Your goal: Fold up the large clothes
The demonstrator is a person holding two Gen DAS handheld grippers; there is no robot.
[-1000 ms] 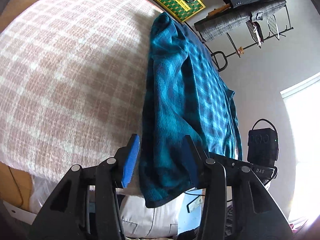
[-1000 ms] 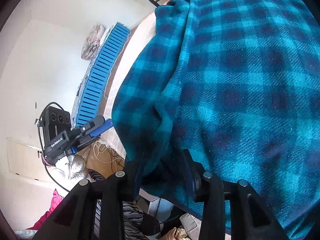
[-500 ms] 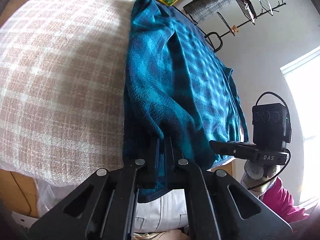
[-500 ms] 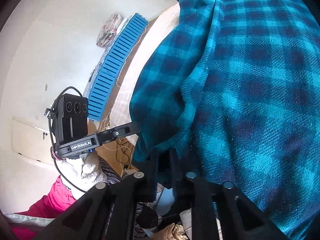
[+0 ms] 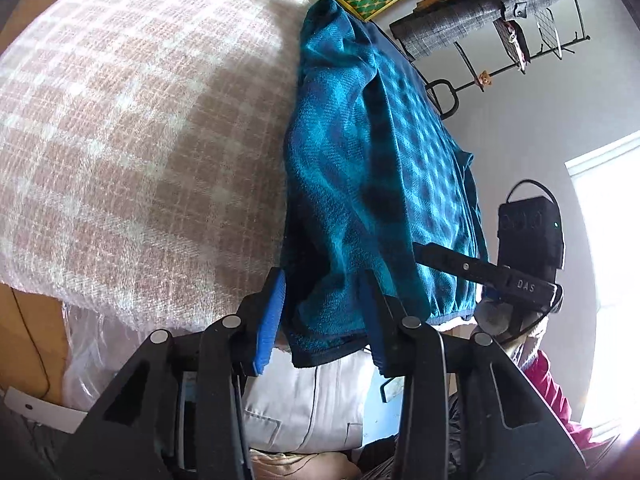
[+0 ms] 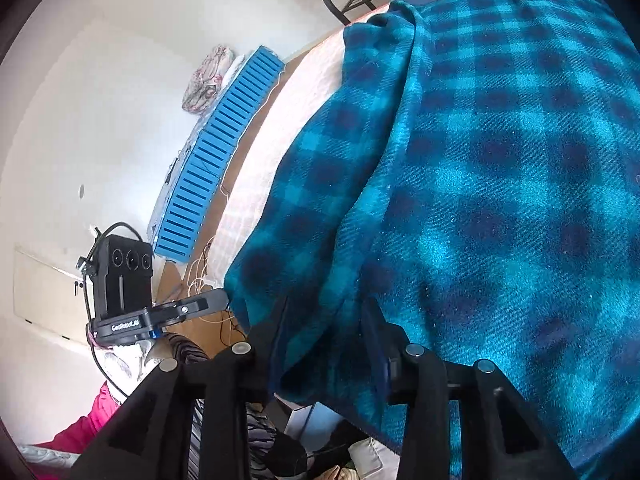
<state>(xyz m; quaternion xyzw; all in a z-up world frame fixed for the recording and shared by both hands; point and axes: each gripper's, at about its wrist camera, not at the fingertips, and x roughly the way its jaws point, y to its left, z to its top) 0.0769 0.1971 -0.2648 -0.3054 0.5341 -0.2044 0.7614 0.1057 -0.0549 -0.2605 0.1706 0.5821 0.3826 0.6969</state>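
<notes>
Both grippers, left [image 5: 322,316] and right [image 6: 326,338], have just opened, jaws spread (hem between, unpinched) around the teal plaid blanket [image 5: 360,184] at six o'clock; probably releasing a finished fold.

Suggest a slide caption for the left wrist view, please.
Left gripper open around the teal plaid garment's hanging edge.

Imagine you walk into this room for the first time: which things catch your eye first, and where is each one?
The teal checked blanket dominates, spread along the bed and hanging over its near edge. It lies on a pink and white plaid cover that fills the rest of the bed. Both the left gripper and the right gripper stand open astride the hanging edge, having just opened.
</notes>
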